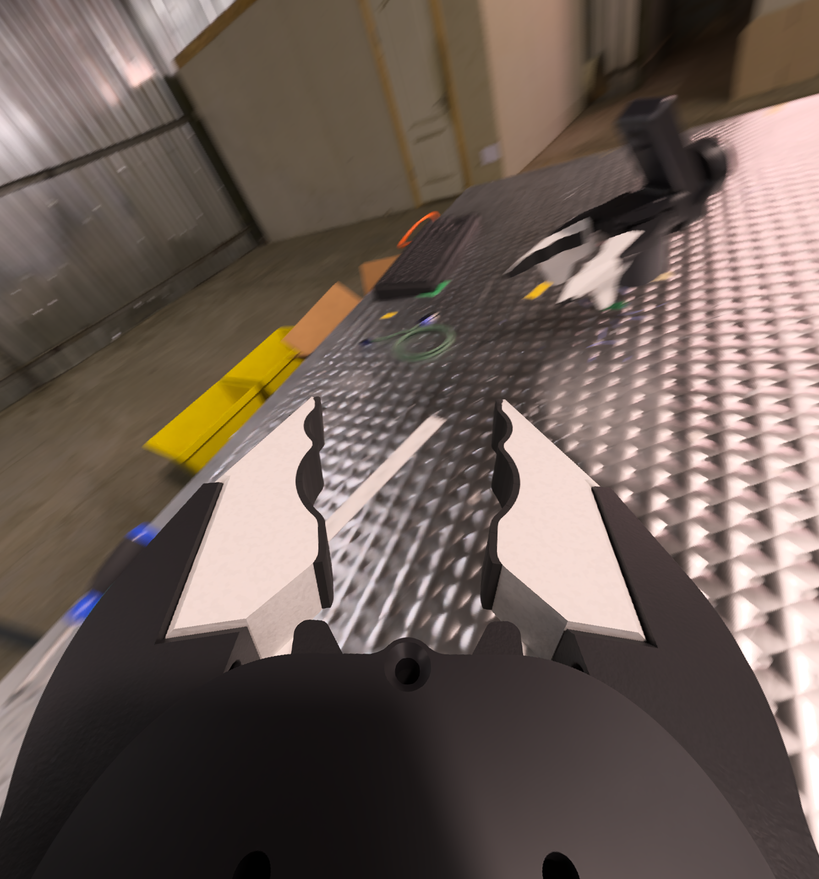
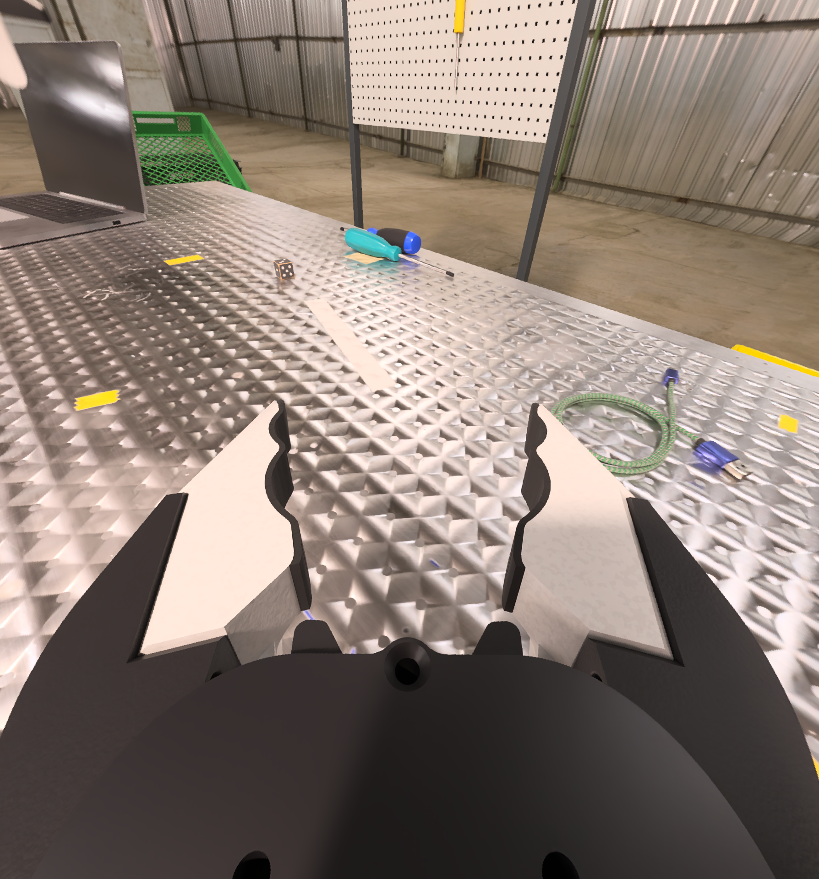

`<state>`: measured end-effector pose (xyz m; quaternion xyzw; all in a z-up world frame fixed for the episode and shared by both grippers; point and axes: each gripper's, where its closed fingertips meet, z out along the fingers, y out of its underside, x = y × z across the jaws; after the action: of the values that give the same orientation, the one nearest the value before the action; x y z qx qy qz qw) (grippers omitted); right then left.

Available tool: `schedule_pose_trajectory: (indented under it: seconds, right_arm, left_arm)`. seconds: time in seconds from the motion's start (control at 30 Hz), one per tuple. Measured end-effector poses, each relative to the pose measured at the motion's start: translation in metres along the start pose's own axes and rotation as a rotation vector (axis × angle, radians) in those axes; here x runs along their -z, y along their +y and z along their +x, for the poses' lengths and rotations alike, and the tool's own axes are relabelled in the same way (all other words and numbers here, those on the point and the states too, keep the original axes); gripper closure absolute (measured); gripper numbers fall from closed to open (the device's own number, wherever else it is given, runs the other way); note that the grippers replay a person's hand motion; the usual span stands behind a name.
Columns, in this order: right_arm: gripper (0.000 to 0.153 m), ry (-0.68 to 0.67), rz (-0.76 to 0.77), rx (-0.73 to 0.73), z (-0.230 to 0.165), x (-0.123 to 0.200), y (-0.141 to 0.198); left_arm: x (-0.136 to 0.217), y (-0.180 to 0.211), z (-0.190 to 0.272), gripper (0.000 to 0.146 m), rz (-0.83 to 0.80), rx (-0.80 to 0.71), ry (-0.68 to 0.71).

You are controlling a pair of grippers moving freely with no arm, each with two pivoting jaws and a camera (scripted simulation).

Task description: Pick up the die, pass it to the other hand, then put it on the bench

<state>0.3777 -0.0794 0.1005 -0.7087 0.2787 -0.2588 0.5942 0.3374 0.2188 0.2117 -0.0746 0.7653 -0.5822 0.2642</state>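
- While the small dark die with pale pips sits untouched on the embossed steel bench top, upper centre-left of the right wrist view, no stage of the task looks done.
- Die not found in the left wrist view; that picture is streaked with motion blur.
- Just right of the die: two screwdrivers lying together, one with a teal handle, one with a black-and-blue handle. A pale tape strip runs from below the die toward frame centre.
- Right gripper: tongs wide, nothing between them, aimed roughly up the strip at the die but well short of it.
- Left gripper: tongs moderately apart, empty, over bare bench. In its view the other gripper shows as a blurred black-and-white shape at upper right.
- Farther out, right wrist view: coiled green braided cable with blue plugs at right; yellow tape marks at left; open grey laptop at upper left, green mesh crate behind it; white pegboard on a grey frame at top.
- Judgement: everything is left to do. Reach and close on the die, lift, pass across, then set it down.
- Small cube on a ridged plate; likely needs a square, centred pinch.
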Motion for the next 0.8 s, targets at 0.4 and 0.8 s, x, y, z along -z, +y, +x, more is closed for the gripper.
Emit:
schedule_pose_trajectory:
  seconds: [0.4,0.8]
  right_arm:
    - [0.054,-0.07,-0.064,-0.034,-0.025,-0.02,0.0]
    - [0.056,-0.103,-0.146,0.011,-0.038,-0.032,-0.005]
  left_arm:
    - [0.074,0.121,-0.141,0.065,-0.523,-0.084,0.112]
    - [0.02,0.194,-0.187,0.077,-0.692,-0.039,0.208]
